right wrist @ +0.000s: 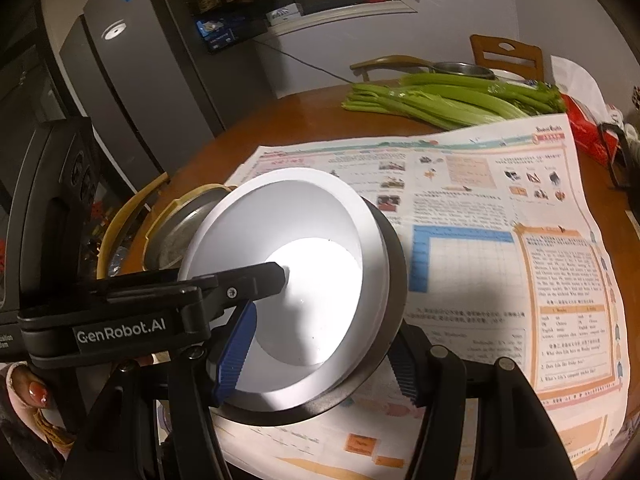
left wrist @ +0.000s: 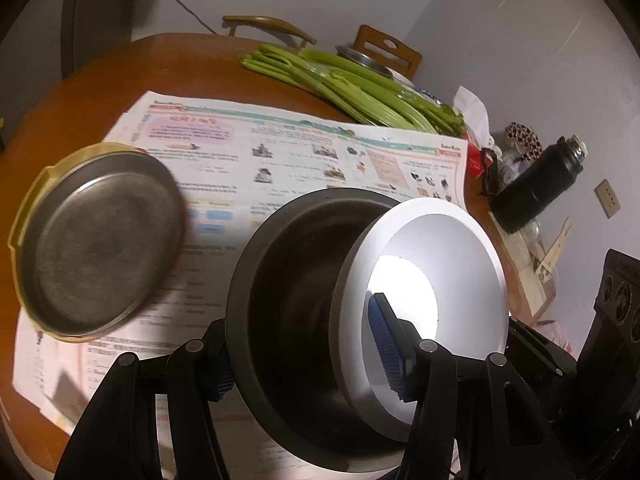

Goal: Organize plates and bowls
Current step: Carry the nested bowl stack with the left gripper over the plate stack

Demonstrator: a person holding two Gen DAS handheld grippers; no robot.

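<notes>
I count two bowls and one plate. The white bowl (left wrist: 436,264) sits tilted inside the dark metal bowl (left wrist: 288,280), and the pair is lifted over the newspaper (left wrist: 304,152), its rim toward me. My left gripper (left wrist: 308,364) is clamped on both: one blue pad outside the dark wall, the other inside the white bowl. My right gripper (right wrist: 320,364) grips the same pair from the opposite side, one pad inside the white bowl (right wrist: 296,240), the other against the dark metal bowl's (right wrist: 394,264) outer wall. The single metal plate (left wrist: 100,240), yellow-rimmed, lies left of the bowls on the newspaper. One celery bunch (left wrist: 360,84) and one black flask (left wrist: 540,184) lie on the round wooden table (left wrist: 100,76).
</notes>
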